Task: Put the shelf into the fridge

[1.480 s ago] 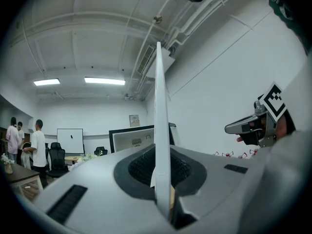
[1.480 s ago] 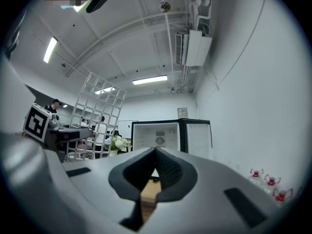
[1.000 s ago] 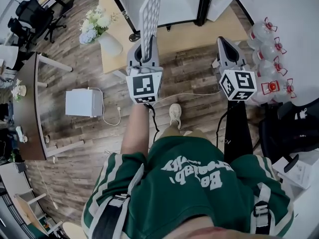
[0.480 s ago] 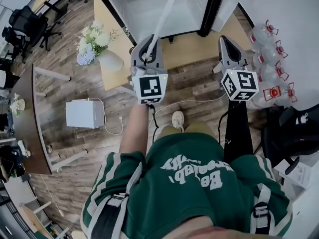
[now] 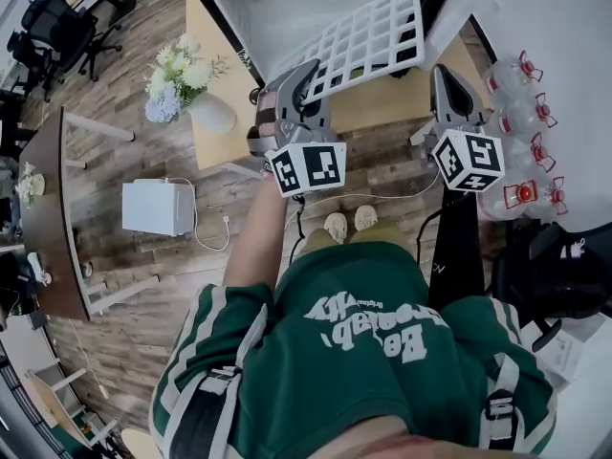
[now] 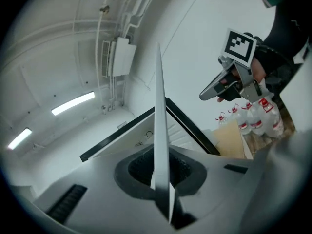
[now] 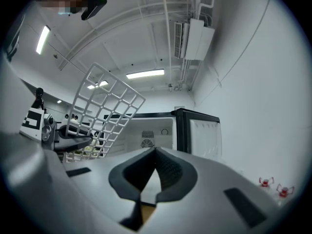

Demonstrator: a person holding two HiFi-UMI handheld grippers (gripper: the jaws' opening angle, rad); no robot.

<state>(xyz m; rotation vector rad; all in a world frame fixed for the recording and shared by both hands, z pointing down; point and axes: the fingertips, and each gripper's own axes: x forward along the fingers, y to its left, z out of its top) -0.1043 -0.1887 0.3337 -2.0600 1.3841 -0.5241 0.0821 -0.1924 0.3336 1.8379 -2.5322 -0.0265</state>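
Observation:
My left gripper [image 5: 298, 76] is shut on one edge of the white wire shelf [image 5: 368, 41], which now lies tilted toward flat in front of the open fridge [image 5: 287, 3]. The left gripper view shows the shelf [image 6: 160, 130] edge-on, clamped between the jaws of the left gripper [image 6: 162, 179]. To its right, my right gripper [image 5: 445, 73] is shut and holds nothing. The right gripper view looks past the right gripper [image 7: 155, 155] at the shelf [image 7: 105, 113], the white fridge interior [image 7: 151, 133] and its open door [image 7: 204, 135].
A vase of flowers [image 5: 182, 70] stands on a light wooden top [image 5: 215, 113] left of the fridge. Several water bottles [image 5: 521, 94] line the wall at right. A white box [image 5: 158, 208] sits on the floor, with a dark table [image 5: 53, 218] further left.
The shelf has rolled from upright and edge-on to a tilted, nearly flat spread toward the right. Both grippers have moved closer to the fridge.

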